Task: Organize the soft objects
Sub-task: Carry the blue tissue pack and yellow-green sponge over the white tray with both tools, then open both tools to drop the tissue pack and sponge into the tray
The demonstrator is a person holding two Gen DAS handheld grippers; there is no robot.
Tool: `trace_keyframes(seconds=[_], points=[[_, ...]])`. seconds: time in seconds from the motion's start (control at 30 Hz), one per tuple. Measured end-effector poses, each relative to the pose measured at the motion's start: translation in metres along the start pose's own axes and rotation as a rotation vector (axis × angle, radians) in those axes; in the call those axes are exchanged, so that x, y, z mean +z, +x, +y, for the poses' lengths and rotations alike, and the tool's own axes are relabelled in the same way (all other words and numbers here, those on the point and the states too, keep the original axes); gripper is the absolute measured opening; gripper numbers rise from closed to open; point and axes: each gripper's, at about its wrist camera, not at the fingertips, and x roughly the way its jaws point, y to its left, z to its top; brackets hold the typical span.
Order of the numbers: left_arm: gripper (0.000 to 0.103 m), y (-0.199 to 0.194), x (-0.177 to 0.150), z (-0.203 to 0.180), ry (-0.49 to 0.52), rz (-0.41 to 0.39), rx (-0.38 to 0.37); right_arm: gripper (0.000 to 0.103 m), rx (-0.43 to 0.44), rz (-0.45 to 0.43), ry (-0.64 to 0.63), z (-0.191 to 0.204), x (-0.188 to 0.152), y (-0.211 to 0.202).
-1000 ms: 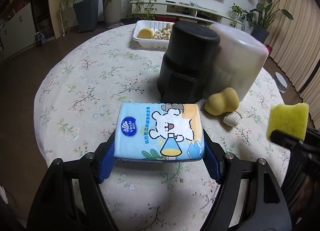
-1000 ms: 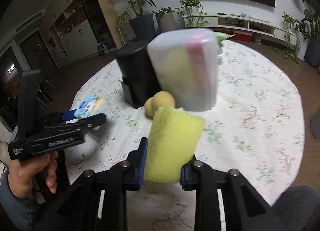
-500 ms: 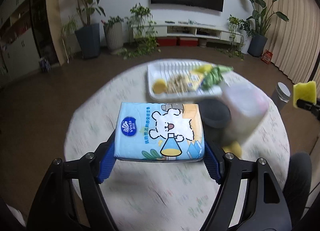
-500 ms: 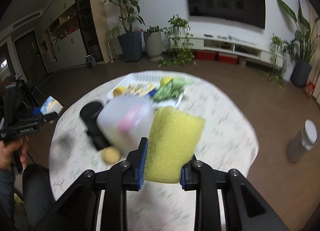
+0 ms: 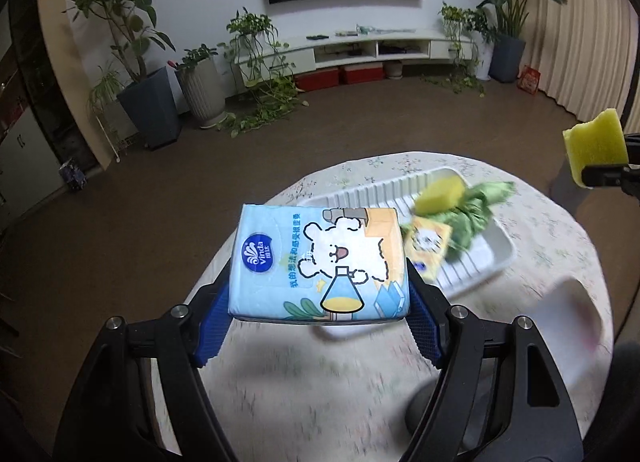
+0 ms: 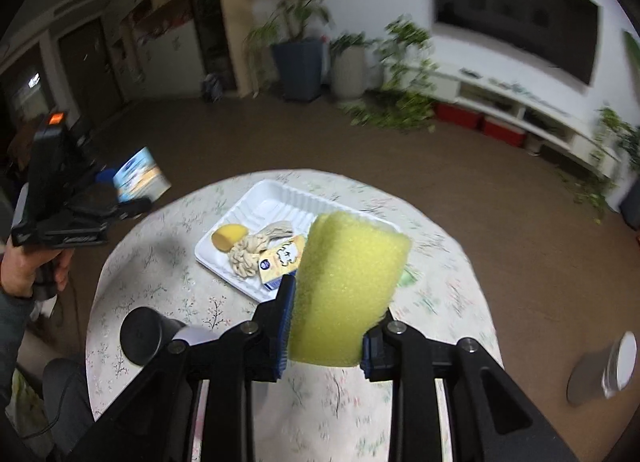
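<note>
My left gripper [image 5: 320, 296] is shut on a light blue tissue pack [image 5: 316, 258], held in the air above the near left end of a white ribbed tray [image 5: 494, 258]. In the tray lie a yellow sponge [image 5: 440, 194], a green cloth [image 5: 478, 210] and a small yellow tissue pack [image 5: 428, 246]. My right gripper [image 6: 332, 322] is shut on a thick yellow sponge [image 6: 348, 286], hanging over the tray's [image 6: 280, 198] near right corner. The right wrist view also shows a knotted rope [image 6: 252, 250] and a yellow lump [image 6: 228, 236] in the tray.
The round table [image 6: 440, 302] wears a floral cloth. A black cylinder [image 6: 148, 334] and a white container [image 5: 572, 314] stand near the front edge. A hand [image 6: 24, 274] grips the left tool. A grey bin [image 6: 608, 370] stands on the floor at right.
Both grippers have risen and travelled from the near side of the table toward the tray, each keeping its load. The black and white containers now lie below and behind them.
</note>
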Motion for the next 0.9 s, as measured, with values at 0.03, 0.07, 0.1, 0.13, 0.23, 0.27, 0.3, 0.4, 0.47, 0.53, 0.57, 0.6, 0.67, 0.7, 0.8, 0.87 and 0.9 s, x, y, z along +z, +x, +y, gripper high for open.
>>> trace_keyframes(seconds=[0.03, 0.07, 0.1, 0.13, 0.23, 0.27, 0.3, 0.4, 0.47, 0.53, 0.57, 0.6, 0.67, 0.7, 0.8, 0.87, 0.9], points=[[0.073, 0.01, 0.005, -0.001, 0.009, 0.01, -0.01, 0.029, 0.008, 0.023, -0.011, -0.001, 0.006, 0.011], [0.073, 0.022, 0.01, -0.002, 0.02, 0.018, -0.014, 0.029, 0.033, 0.065, -0.023, -0.002, 0.011, 0.027], [0.073, 0.034, 0.015, -0.005, 0.033, 0.028, -0.006, 0.029, 0.051, 0.092, -0.028, -0.003, 0.015, 0.039], [0.073, 0.047, 0.02, -0.007, 0.047, 0.039, -0.002, 0.029, 0.056, 0.12, -0.04, -0.004, 0.019, 0.055], [0.073, 0.079, 0.026, -0.01, 0.055, 0.06, -0.026, 0.029, 0.095, 0.18, -0.069, -0.004, 0.022, 0.088], [0.073, 0.087, 0.024, -0.009, 0.056, 0.065, -0.033, 0.029, 0.106, 0.201, -0.085, -0.002, 0.023, 0.099], [0.073, 0.094, 0.025, -0.009, 0.055, 0.071, -0.043, 0.029, 0.119, 0.226, -0.098, -0.001, 0.025, 0.109], [0.073, 0.117, 0.022, -0.012, 0.069, 0.089, -0.057, 0.029, 0.16, 0.304, -0.131, 0.003, 0.022, 0.14], [0.073, 0.131, 0.017, -0.016, 0.09, 0.106, -0.06, 0.029, 0.197, 0.34, -0.14, 0.007, 0.017, 0.153], [0.073, 0.141, 0.014, -0.02, 0.109, 0.114, -0.059, 0.029, 0.217, 0.363, -0.155, 0.009, 0.011, 0.162], [0.073, 0.146, 0.013, -0.022, 0.116, 0.119, -0.06, 0.029, 0.227, 0.375, -0.162, 0.01, 0.007, 0.167], [0.073, 0.152, 0.011, -0.024, 0.119, 0.124, -0.061, 0.029, 0.232, 0.383, -0.168, 0.01, 0.005, 0.17], [0.073, 0.159, 0.011, -0.025, 0.115, 0.125, -0.065, 0.028, 0.237, 0.406, -0.174, 0.011, -0.002, 0.178], [0.074, 0.163, 0.01, -0.026, 0.113, 0.128, -0.063, 0.028, 0.24, 0.414, -0.173, 0.01, -0.005, 0.183], [0.075, 0.172, 0.009, -0.029, 0.121, 0.137, -0.064, 0.028, 0.238, 0.439, -0.165, 0.007, -0.013, 0.191], [0.076, 0.175, 0.007, -0.028, 0.114, 0.137, -0.071, 0.029, 0.234, 0.445, -0.156, 0.004, -0.014, 0.192], [0.077, 0.175, 0.006, -0.025, 0.098, 0.131, -0.076, 0.034, 0.239, 0.442, -0.147, 0.002, -0.015, 0.192]])
